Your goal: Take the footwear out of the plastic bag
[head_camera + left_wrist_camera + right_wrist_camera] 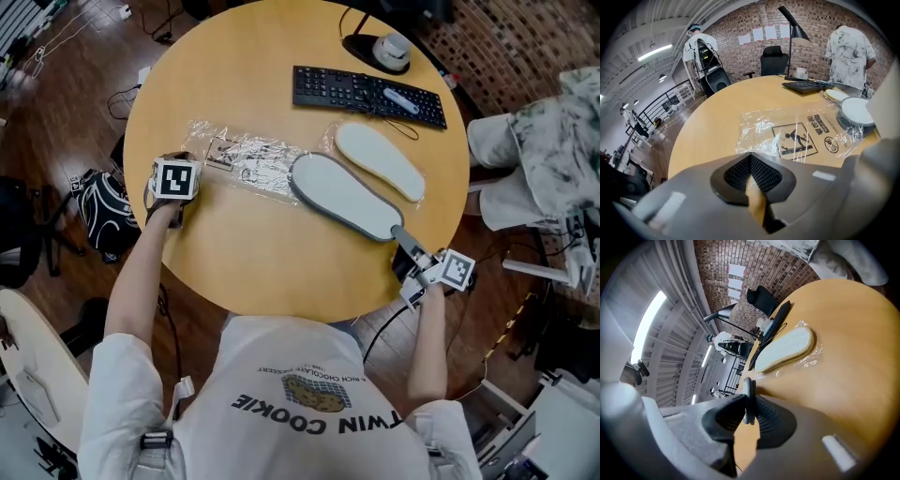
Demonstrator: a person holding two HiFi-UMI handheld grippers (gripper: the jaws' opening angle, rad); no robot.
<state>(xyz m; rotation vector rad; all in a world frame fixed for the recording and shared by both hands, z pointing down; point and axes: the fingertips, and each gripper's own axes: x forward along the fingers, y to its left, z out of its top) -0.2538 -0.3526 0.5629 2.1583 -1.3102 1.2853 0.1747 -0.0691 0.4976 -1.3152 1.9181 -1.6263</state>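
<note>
1. A round, light wooden tabletop (281, 272) fills the middle of the room, with a black keyboard (367, 95) at its far edge.
2. Beside the keyboard stands a black lamp (791, 33); a white cup (392, 47) sits on its round base.
3. Behind, a brick wall (815, 33) bears a row of white paper sheets (764, 33), and a black office chair (773, 60) stands before it.
4. The floor (56, 122) is dark wood, with loose cables (122, 94) and a black-and-white bag (101, 214) near the tabletop.
5. A strip light (655, 52) glows on the ceiling at left, above a black railing (670, 98).
6. Two people stand in the background: one in a patterned shirt (847, 51) at right, another (699, 47) at left.
</note>
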